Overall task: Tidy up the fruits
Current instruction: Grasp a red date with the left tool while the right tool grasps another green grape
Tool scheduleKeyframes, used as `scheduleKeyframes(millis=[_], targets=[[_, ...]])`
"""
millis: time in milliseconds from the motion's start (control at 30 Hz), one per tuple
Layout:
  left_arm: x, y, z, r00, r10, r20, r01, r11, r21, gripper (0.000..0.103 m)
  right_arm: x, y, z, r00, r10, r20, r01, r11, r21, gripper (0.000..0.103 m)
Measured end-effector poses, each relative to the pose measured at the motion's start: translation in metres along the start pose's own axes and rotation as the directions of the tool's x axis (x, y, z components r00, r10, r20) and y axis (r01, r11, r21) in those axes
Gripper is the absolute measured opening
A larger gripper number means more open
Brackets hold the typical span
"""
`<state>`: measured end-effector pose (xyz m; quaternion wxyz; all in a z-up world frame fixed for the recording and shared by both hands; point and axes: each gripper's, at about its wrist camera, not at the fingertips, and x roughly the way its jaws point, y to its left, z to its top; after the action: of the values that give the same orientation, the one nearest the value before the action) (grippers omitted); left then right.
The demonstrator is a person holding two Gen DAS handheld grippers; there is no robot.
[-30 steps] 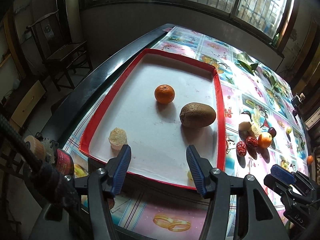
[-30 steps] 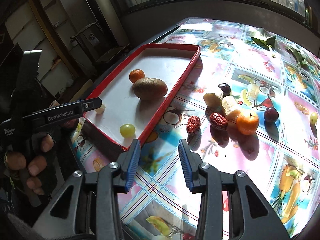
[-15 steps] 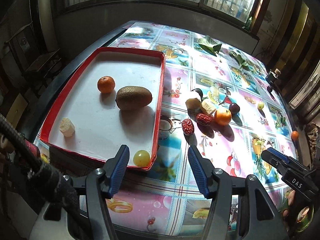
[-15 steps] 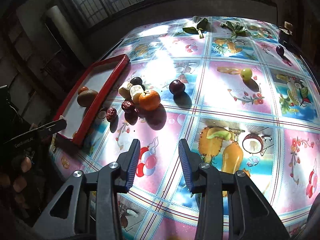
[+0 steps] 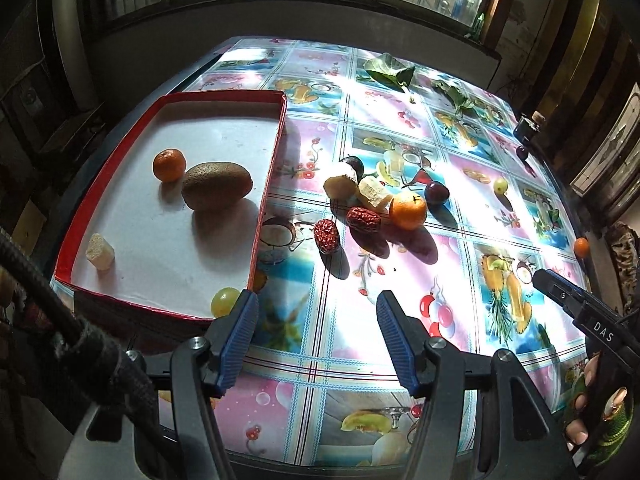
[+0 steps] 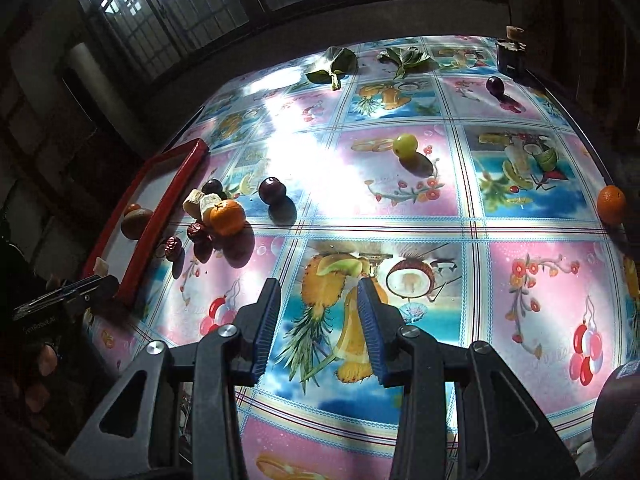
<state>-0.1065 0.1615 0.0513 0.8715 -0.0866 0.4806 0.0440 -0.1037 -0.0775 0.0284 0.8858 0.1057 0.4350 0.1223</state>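
A red-rimmed white tray point(image 5: 276, 148) holds a small orange point(image 5: 169, 165), a kiwi point(image 5: 216, 186), a pale chunk point(image 5: 100, 251) and a green grape point(image 5: 225, 301). On the cloth right of it lie two red dates point(image 5: 327, 236), an orange point(image 5: 407, 211), pale chunks point(image 5: 340, 180) and a dark plum point(image 5: 436, 192). My left gripper point(image 5: 316, 316) is open and empty above the tray's near right corner. My right gripper point(image 6: 319, 300) is open and empty over the table's middle, with a green grape point(image 6: 405, 145), a plum point(image 6: 495, 85) and an orange point(image 6: 611, 199) beyond it.
Green leaves point(image 6: 332, 65) lie at the table's far edge, and a dark jar point(image 6: 510, 55) stands at the far right corner. The table edge runs close behind the tray on the left. Windows line the far wall.
Both grippers have swung to the right, away from the tray. The left view now centres on the loose fruit cluster; the right view now faces the table's middle and right side. Both stay open.
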Motion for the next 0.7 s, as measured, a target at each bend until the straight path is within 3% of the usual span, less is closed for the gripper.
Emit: scheduleKeyframes(millis=[700], targets=[[0.031,0.0,0.017,0.999,-0.013,-0.05,0.011,0.999,-0.038,0.061,0.02,-0.026,0.029,0.998,-0.06,0.004,0.06,0.998,0.015,0.041]])
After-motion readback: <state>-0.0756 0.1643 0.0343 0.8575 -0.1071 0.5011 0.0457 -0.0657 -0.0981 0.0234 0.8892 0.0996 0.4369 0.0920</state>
